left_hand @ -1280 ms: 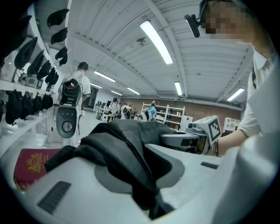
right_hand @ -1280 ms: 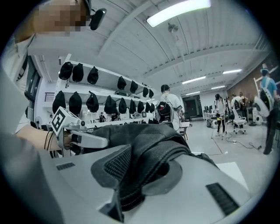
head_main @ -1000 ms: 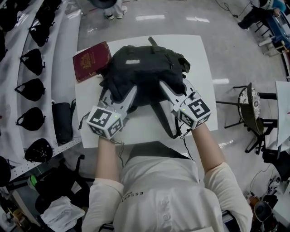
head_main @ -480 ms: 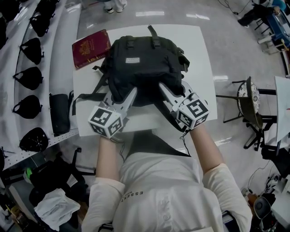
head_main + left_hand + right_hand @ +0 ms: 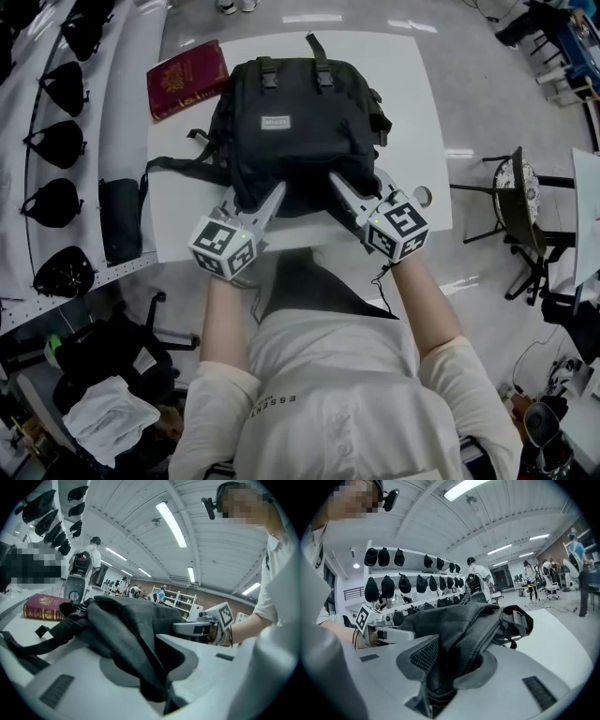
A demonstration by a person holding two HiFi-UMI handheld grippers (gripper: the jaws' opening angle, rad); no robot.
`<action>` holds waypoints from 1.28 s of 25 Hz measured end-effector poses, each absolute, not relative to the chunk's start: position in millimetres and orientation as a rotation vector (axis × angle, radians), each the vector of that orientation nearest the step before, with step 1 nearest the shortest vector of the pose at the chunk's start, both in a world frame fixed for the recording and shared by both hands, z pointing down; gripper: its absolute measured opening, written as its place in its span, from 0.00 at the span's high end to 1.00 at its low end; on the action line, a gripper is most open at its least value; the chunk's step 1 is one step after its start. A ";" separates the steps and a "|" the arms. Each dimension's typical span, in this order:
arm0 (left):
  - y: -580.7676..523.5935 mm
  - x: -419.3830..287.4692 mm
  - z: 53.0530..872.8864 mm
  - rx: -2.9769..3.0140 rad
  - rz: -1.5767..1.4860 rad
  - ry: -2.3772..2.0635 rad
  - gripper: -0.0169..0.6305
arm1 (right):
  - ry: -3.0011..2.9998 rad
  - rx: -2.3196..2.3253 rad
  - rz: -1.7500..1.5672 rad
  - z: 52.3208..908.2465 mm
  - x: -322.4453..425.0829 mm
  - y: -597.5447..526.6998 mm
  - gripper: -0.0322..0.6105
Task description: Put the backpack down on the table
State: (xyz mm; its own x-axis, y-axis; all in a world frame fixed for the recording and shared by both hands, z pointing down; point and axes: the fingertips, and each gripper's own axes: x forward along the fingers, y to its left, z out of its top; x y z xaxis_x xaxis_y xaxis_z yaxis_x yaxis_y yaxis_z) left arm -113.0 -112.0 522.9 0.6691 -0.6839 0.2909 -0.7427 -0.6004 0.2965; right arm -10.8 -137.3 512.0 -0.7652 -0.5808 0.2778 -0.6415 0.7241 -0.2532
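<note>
The black backpack [image 5: 291, 122] lies flat on the white counter [image 5: 412, 103]. Its front label faces up and its top handle points away from us. One shoulder strap [image 5: 173, 167] trails off its left side across the counter top. We hold its near edge at both corners. The left tool [image 5: 255, 199] is clamped on a fold of the backpack's dark fabric, which fills the gap between its jaws in the left gripper view. The right tool [image 5: 361, 187] has a bunch of fabric and mesh padding between its jaws, and those jaws are opening; the fabric sits wedged deep in the gap. Both tools point away from us, side by side and a little apart.

A dark red book [image 5: 186, 78] with a gold crest lies at the counter's far left corner, just beside the backpack. Left of the counter, black caps [image 5: 52, 142] hang along a white rack [image 5: 112, 112]. A chair [image 5: 520, 220] stands well apart on the right.
</note>
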 end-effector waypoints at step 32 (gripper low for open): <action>-72.7 -152.2 595.6 2.296 0.215 -1.385 0.39 | -2.566 1.166 0.493 567.1 20.3 -89.3 0.60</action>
